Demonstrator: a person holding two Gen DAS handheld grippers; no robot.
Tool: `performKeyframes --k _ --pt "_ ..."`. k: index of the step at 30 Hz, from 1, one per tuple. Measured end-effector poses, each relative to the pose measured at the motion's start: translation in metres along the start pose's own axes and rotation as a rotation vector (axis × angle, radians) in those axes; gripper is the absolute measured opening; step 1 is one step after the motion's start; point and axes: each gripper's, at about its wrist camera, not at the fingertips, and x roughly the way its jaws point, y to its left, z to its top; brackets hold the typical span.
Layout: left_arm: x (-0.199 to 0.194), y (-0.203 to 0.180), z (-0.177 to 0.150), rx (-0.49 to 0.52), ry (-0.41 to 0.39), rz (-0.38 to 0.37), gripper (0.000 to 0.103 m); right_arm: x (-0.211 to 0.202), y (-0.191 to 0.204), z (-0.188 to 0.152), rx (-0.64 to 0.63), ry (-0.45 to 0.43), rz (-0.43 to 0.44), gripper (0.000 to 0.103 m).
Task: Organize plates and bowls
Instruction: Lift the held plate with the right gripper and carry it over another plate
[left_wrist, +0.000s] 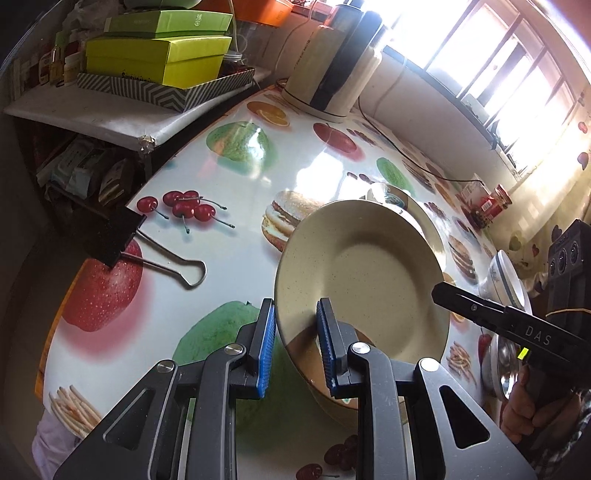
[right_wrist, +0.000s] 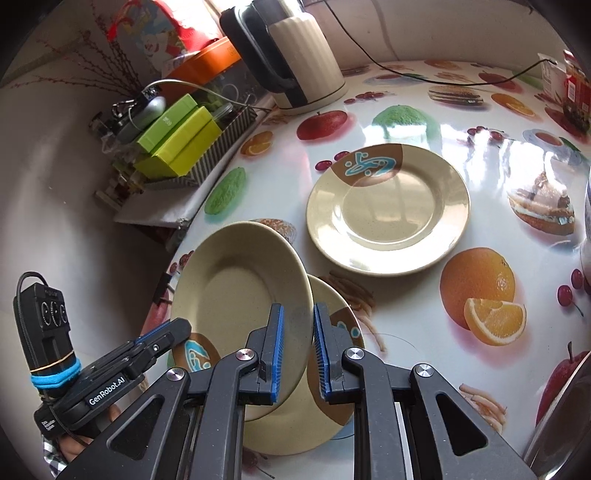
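A: Right gripper, what state is logged?

B: Pads pressed together on the near rim of the raised plate. That plate is held tilted, clear of the table, and partly over a second plate that lies flat beneath it.

A: And the left gripper?

B: Pinched on the same plate's rim, on the side with the brown patch. One plate is carried by both.

A: Handling notes?

B: It's judged stiff and glazed, so slippery between the pads and easily chipped if knocked on the plate below. Weight is judged moderate. Only the thin rim can be gripped, since the middle is too broad. With two rim holds it is kept from swinging, but any slip would be felt at once, so it should be lowered flat and gently.

A: Anything farther out?

B: A third plate is seen flat on the table, well apart from the pair, toward the kettle. It's judged a likely stacking spot. A white bowl is noted at the right edge of the left wrist view.
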Motion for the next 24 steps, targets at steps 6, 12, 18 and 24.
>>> performKeyframes --k 6,12,18,24 --pt "0.006 -0.005 -0.007 0.006 0.025 -0.001 0.023 -0.001 -0.008 -0.011 0.016 0.008 -0.011 0.016" --pt "0.010 -0.011 -0.012 0.017 0.042 -0.002 0.023 -0.002 -0.016 -0.018 0.030 0.012 -0.025 0.016" --pt "0.011 -0.014 -0.013 0.025 0.044 0.006 0.023 -0.004 -0.018 -0.024 0.028 0.008 -0.037 0.016" --pt "0.012 -0.016 -0.014 0.036 0.044 0.017 0.023 -0.004 -0.017 -0.027 0.015 -0.001 -0.045 0.017"
